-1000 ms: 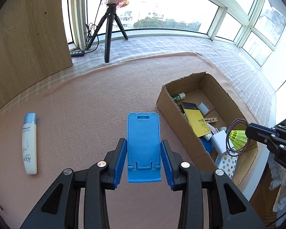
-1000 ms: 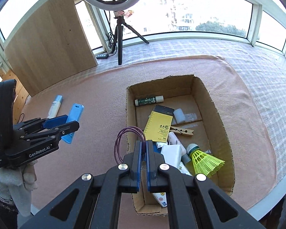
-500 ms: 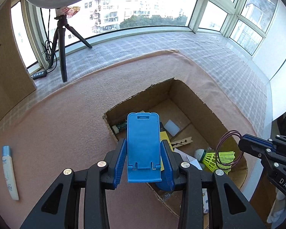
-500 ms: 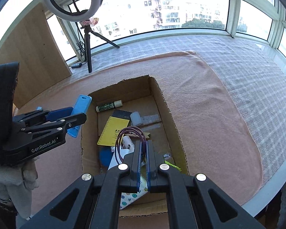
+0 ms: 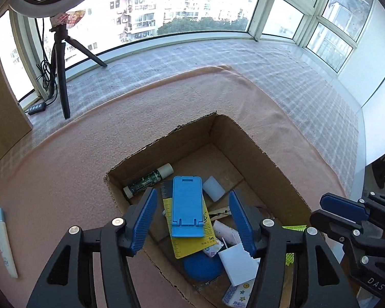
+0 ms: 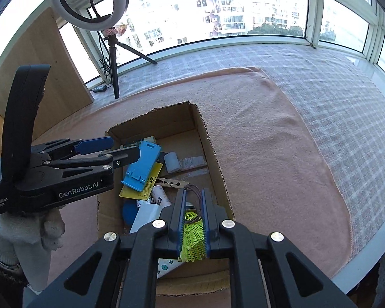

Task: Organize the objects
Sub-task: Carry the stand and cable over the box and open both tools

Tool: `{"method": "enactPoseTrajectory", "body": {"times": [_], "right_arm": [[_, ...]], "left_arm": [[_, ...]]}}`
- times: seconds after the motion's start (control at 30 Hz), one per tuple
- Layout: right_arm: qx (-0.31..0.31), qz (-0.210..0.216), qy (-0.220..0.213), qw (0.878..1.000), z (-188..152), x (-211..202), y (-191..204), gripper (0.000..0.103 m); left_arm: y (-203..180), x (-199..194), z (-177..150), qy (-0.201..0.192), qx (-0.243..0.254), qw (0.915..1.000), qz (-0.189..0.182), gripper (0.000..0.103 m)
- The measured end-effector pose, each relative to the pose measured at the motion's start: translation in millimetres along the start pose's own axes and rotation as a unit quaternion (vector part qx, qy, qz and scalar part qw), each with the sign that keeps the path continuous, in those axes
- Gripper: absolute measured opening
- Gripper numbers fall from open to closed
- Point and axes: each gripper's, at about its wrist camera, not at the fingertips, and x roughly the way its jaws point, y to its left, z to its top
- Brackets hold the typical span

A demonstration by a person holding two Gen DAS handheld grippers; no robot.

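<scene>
Both tools hang over the cardboard box (image 5: 246, 138), jaws opening: the left tool (image 5: 192, 222) frees the blue phone stand (image 5: 187, 206), the right tool (image 6: 192, 220) the hair tie (image 6: 196, 192). Only the tube (image 5: 3, 241) (lower left) waits on the surface.

Left gripper (image 5: 192, 220): black plastic frame, two arms ending in blue ribbed pads (image 5: 145, 222), silver round screws at the pivots. Seen from the right wrist view, its body carries white lettering "GenRobot.AI" and small print "Data Acquisition System", with a tall curved black handle. Right gripper (image 6: 192, 220): same black frame, blue pads, silver screws. The left hand (image 6: 20, 233) wears a white knitted glove.
</scene>
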Motion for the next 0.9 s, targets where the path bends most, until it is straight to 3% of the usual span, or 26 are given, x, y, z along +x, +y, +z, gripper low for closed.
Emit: {"method": "enactPoseTrajectory", "body": {"times": [0.07, 0.1, 0.47, 0.9], "right_arm": [[-0.003, 0.000, -0.007, 1.000, -1.7, -2.6, 1.0, 0.043], [-0.004, -0.002, -0.012, 1.000, -1.9, -4.1, 1.1, 0.045], [-0.003, 0.008, -0.013, 1.000, -8.0, -4.5, 9.6, 0.046], [-0.010, 0.007, -0.057, 0.998, -11.3, -9.7, 51.7, 0.047]], "left_arm": [[-0.9, -1.9, -0.3, -0.003, 0.001, 1.0000, 0.003, 0.062], [-0.4, -2.5, -0.6, -0.003, 0.000, 1.0000, 0.002, 0.062], [20.1, -24.0, -21.6, -0.010, -0.005, 0.9998, 0.019, 0.062], [84.6, -75.3, -66.2, -0.033, -0.046, 0.9976, 0.039, 0.062]]}}
